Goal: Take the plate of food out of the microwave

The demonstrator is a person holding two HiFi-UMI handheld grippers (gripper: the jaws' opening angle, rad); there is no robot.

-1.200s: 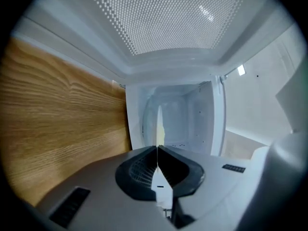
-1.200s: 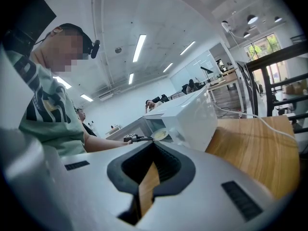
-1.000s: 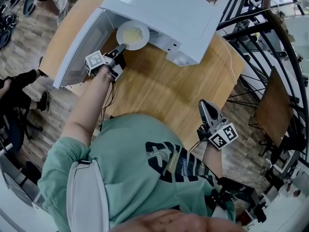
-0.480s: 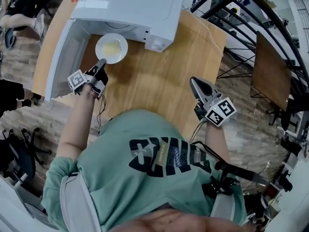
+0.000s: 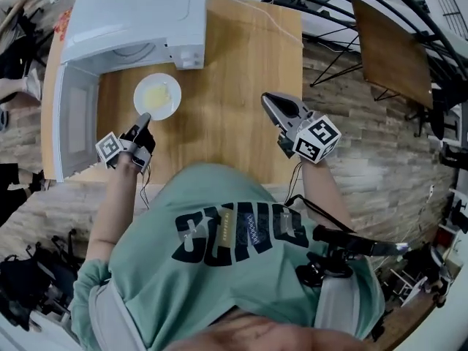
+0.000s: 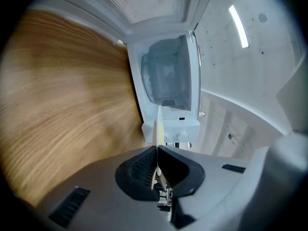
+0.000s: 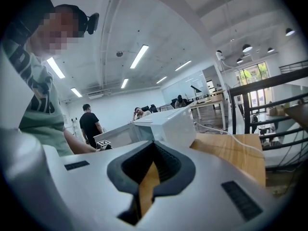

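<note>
On the wooden worktop (image 5: pixel 241 57), just in front of the microwave (image 5: pixel 139 13) and clear of its mouth, sits the plate (image 5: pixel 174 86) with a pale yellow portion of food (image 5: pixel 156 96); cannot tell whether it rests on the wood or hangs just above it. Microwave door (image 5: pixel 73 123) swung wide to the left. Left arm half bent, forearm running up from the body, left hand-held gripper (image 5: pixel 144 118) pointing toward the oven, jaws clamped on the near rim of the plate; the left gripper view shows that rim edge-on between the pads. Right arm bent at the elbow, right hand-held gripper (image 5: pixel 268 98) over the right part of the worktop, well apart from the plate, jaws drawn together with only a thin slit of wood showing behind the tips, nothing between them. Versus a second ago: the plate was then half inside the oven opening and is now fully out; left arm drawn back toward the body, grip unchanged.
</note>
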